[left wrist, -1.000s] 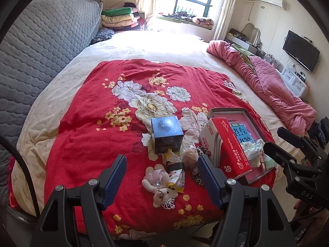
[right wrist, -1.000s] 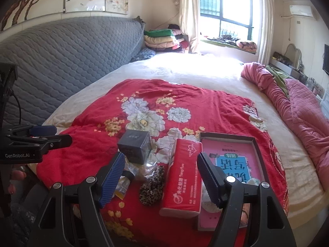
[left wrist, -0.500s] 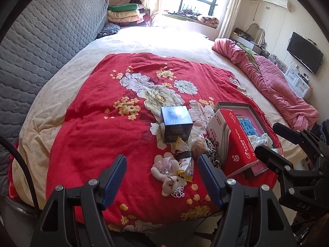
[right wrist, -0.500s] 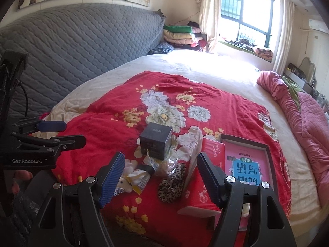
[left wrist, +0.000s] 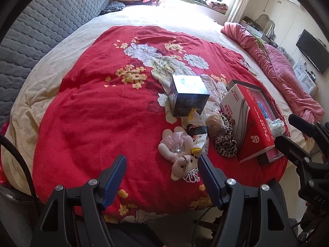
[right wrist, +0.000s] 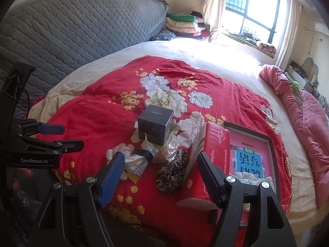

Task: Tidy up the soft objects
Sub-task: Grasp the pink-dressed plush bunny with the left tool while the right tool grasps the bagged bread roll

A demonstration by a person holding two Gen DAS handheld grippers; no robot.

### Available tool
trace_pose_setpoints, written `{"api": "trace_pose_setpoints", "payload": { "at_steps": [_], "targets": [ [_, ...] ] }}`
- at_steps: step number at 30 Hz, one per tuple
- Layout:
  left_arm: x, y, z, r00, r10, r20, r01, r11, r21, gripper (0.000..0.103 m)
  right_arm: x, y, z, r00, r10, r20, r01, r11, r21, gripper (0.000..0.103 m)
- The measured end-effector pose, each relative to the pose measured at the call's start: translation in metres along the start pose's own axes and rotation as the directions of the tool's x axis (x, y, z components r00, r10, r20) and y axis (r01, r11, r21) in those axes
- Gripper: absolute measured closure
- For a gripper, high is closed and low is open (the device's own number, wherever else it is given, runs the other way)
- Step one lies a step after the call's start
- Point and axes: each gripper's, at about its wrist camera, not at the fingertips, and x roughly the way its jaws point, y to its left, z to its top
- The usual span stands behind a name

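Observation:
On the red flowered blanket (left wrist: 86,111) lies a white plush toy (left wrist: 181,156) with a pink bow, beside a leopard-print scrunchie (left wrist: 225,142), a crinkly snack packet (left wrist: 198,135) and a clear bag with something beige inside (left wrist: 213,120). My left gripper (left wrist: 161,164) hangs open above the blanket's near edge, the plush just ahead of its right finger. My right gripper (right wrist: 160,162) is open too, with the scrunchie (right wrist: 172,173) and packet (right wrist: 137,164) ahead between its fingers. Nothing is held.
A dark cube box (left wrist: 188,95) stands behind the soft items. A red tissue pack (left wrist: 249,121) leans on a framed book tray (right wrist: 249,158). A pink quilt (left wrist: 283,72) lies along the far right. A grey padded headboard (right wrist: 72,26) is left; folded blankets (right wrist: 183,22) are stacked by the window.
Both grippers have come down and closer to the pile of items, which now looks larger in both views. Their jaws stayed open.

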Motion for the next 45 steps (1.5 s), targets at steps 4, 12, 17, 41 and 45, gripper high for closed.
{"api": "trace_pose_setpoints", "payload": {
  "at_steps": [4,12,17,41,45],
  "targets": [
    [0.013,-0.004,-0.004,1.000,-0.002,-0.031,0.002,1.000,0.014,0.032,0.010,0.001,-0.005,1.000,-0.001,-0.024,0.000,1.000,-0.014,0.029],
    [0.044,-0.015,-0.012,0.993,-0.041,-0.108,0.044,0.999,0.019,0.032,0.029,-0.002,-0.013,0.998,0.006,-0.058,-0.007,1.000,-0.016,0.029],
    [0.073,-0.024,-0.013,0.984,-0.066,-0.164,0.068,0.998,0.005,0.032,0.043,-0.010,-0.016,0.997,-0.010,-0.078,0.009,1.000,-0.009,0.029],
    [0.110,0.008,0.004,0.983,-0.098,-0.156,0.087,0.993,-0.075,0.030,0.155,0.000,0.005,0.954,-0.074,-0.291,-0.011,0.959,-0.283,0.029],
    [0.114,0.009,0.005,0.982,-0.096,-0.162,0.085,0.994,-0.070,0.030,0.176,0.007,0.006,0.940,-0.090,-0.329,-0.031,0.938,-0.345,0.029]
  ]
}}
